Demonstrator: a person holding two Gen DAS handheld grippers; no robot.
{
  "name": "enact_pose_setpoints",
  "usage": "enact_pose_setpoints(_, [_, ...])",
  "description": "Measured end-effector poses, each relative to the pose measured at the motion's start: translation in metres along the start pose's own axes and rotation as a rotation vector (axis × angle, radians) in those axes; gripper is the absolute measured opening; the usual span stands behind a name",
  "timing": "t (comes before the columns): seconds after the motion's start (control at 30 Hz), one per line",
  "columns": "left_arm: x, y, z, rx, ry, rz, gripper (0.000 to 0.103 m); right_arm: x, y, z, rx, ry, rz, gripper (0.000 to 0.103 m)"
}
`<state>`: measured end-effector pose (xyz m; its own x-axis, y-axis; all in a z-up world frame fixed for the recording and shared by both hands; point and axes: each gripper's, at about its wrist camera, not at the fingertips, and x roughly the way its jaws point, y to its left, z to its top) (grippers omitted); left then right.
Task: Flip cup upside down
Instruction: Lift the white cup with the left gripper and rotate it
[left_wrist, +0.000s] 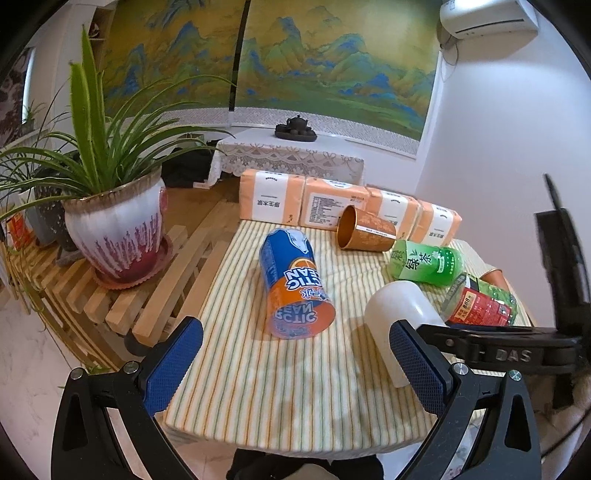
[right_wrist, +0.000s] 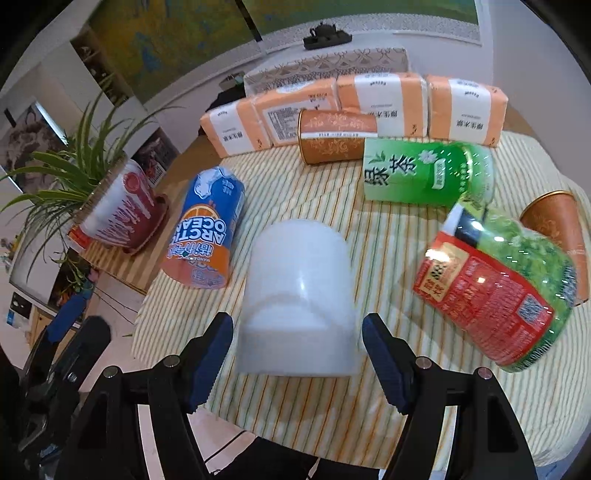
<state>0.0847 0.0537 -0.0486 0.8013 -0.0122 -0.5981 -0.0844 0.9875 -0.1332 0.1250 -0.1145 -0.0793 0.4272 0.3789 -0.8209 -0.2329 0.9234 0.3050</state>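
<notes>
A white translucent cup (right_wrist: 297, 295) stands upside down on the striped tablecloth (right_wrist: 295, 398), rounded base up and rim down. My right gripper (right_wrist: 297, 369) is open, its blue pads on either side of the cup's rim with a gap on each side. The cup also shows in the left wrist view (left_wrist: 400, 317), partly behind my left gripper's right finger. My left gripper (left_wrist: 295, 369) is open and empty above the table's near edge, left of the cup. The right gripper (left_wrist: 491, 350) shows in the left wrist view beside the cup.
A blue-orange can (left_wrist: 293, 284) lies left of the cup. A gold cup (left_wrist: 364, 229) lies on its side at the back, a second (right_wrist: 557, 229) at the right. Two green bottles (right_wrist: 424, 173) (right_wrist: 495, 291) lie right. Tissue packs (left_wrist: 332, 205) line the back. A potted plant (left_wrist: 118, 229) stands left.
</notes>
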Motion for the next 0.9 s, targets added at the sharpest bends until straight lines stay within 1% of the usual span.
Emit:
enact_pose_setpoints(0.1, [0.006,-0.005,0.004,0.01,0.022,-0.006,0.102,-0.011,-0.004,-0.005,0.003,-0.038,0.001,0.069])
enact_pose_setpoints(0.2, [0.014,-0.012,0.009,0.015,0.056,-0.026,0.102,-0.029,-0.01,-0.016,-0.001,-0.106,-0.016,0.069])
enact_pose_setpoints(0.33, [0.025,-0.023,0.017,0.014,0.103,-0.058,0.102,-0.049,-0.017,-0.036,-0.008,-0.175,-0.039,0.07])
enact_pose_setpoints(0.47, [0.037,-0.042,0.025,0.025,0.164,-0.103,0.102,-0.066,-0.029,-0.057,0.015,-0.231,-0.076,0.072])
enact_pose_setpoints(0.63, [0.06,-0.064,0.036,0.012,0.27,-0.148,0.102,-0.079,-0.049,-0.074,0.068,-0.256,-0.069,0.072])
enact_pose_setpoints(0.77, [0.075,-0.087,0.042,0.051,0.316,-0.141,0.102,-0.09,-0.059,-0.084,0.1,-0.275,-0.068,0.072])
enact_pose_setpoints(0.9, [0.101,-0.099,0.041,0.038,0.416,-0.145,0.102,-0.098,-0.067,-0.092,0.123,-0.295,-0.064,0.072])
